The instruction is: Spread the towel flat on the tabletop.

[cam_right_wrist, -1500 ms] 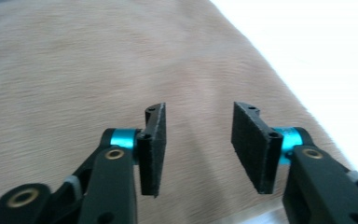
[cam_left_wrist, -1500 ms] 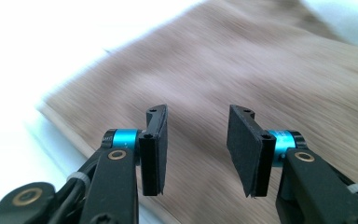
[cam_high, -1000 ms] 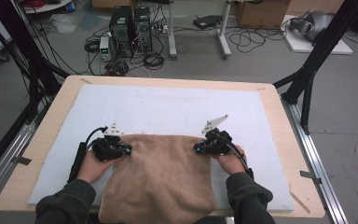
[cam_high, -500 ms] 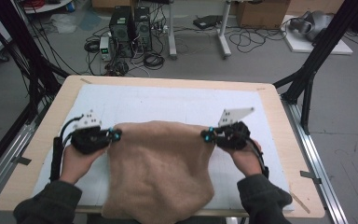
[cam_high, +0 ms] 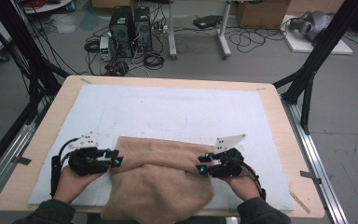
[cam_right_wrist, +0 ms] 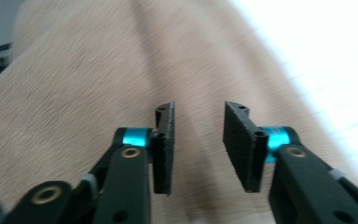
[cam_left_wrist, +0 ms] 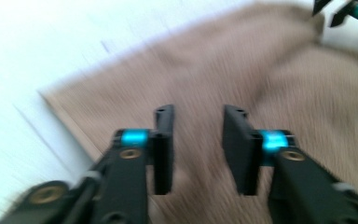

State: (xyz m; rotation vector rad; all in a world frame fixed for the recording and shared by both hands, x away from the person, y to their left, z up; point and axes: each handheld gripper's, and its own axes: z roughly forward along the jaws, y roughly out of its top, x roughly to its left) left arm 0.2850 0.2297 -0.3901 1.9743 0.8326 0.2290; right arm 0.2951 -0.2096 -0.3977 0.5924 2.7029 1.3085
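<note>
A tan cloth (cam_high: 161, 179) lies rumpled on the white mat (cam_high: 168, 109), and its near part hangs over the table's front edge. My left gripper (cam_high: 116, 158) lies at the cloth's left edge, pointing right. My right gripper (cam_high: 201, 164) lies over the cloth's right side, pointing left. Both sets of jaws have just been opening and now stand apart with nothing pinched. In the left gripper view the left gripper (cam_left_wrist: 196, 123) hovers over the blurred cloth (cam_left_wrist: 242, 70), with the right gripper's tips (cam_left_wrist: 342, 10) at the top right. The right gripper (cam_right_wrist: 198, 119) likewise hovers over the cloth (cam_right_wrist: 84, 79).
The mat covers a wooden table (cam_high: 42, 135) with metal rails along both sides. Black frame struts (cam_high: 314, 60) rise at the far corners. Beyond the table, computer towers (cam_high: 130, 28), cables and boxes stand on the floor.
Both grippers held the cloth's far corners raised and spread. They have since let go, opened, and drawn back toward the near edge, and the cloth has settled on the mat.
</note>
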